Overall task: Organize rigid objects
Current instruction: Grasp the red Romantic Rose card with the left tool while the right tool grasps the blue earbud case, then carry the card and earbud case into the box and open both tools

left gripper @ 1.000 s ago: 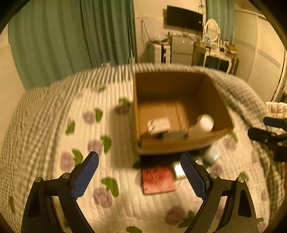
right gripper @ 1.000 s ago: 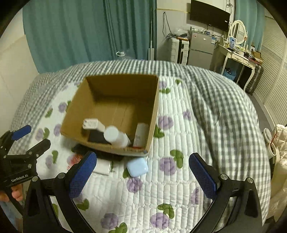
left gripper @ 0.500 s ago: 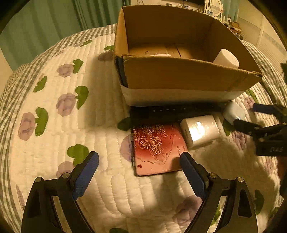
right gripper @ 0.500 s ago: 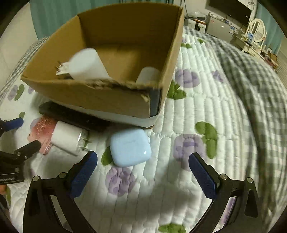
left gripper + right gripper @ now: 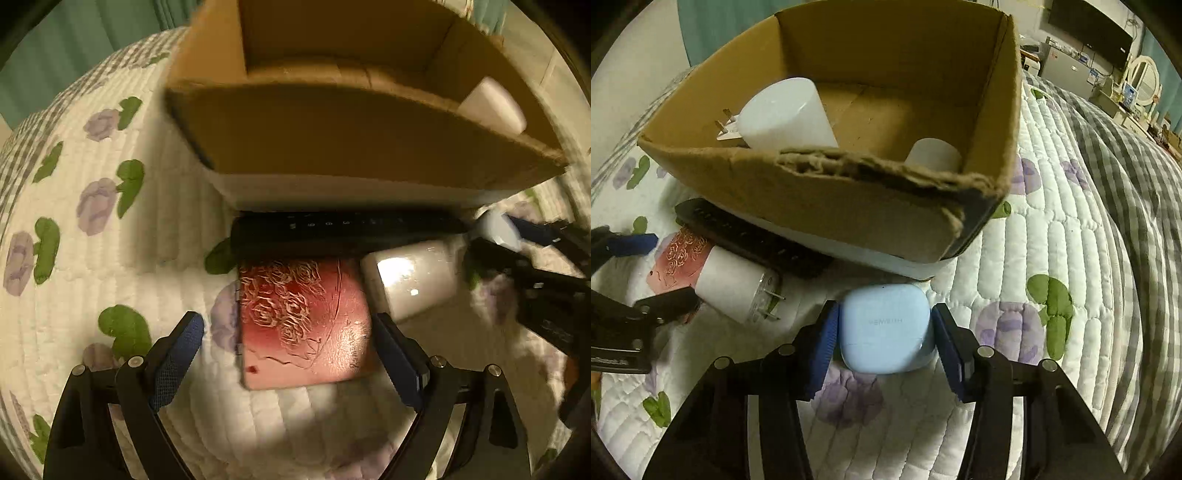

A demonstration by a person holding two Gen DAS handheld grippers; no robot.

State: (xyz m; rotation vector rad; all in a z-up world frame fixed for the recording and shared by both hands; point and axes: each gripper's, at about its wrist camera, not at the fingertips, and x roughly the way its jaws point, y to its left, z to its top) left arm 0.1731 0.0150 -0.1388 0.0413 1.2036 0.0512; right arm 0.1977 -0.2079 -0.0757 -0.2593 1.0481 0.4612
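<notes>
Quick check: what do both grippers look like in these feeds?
Both alike: the left gripper and right gripper have black angular linkage arms with silver bolts and blue textured pads. White lettering marks the left gripper's body in the right wrist view. No cables or sleeves visible.

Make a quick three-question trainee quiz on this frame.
1. True or false: the right tongs straddle the blue case.
2. What lies between the left tongs? A. charger B. pink card C. remote
3. Fill in: the remote lies against the ___.

Key: 1 true. 2 B, the pink card. 3 box.
</notes>
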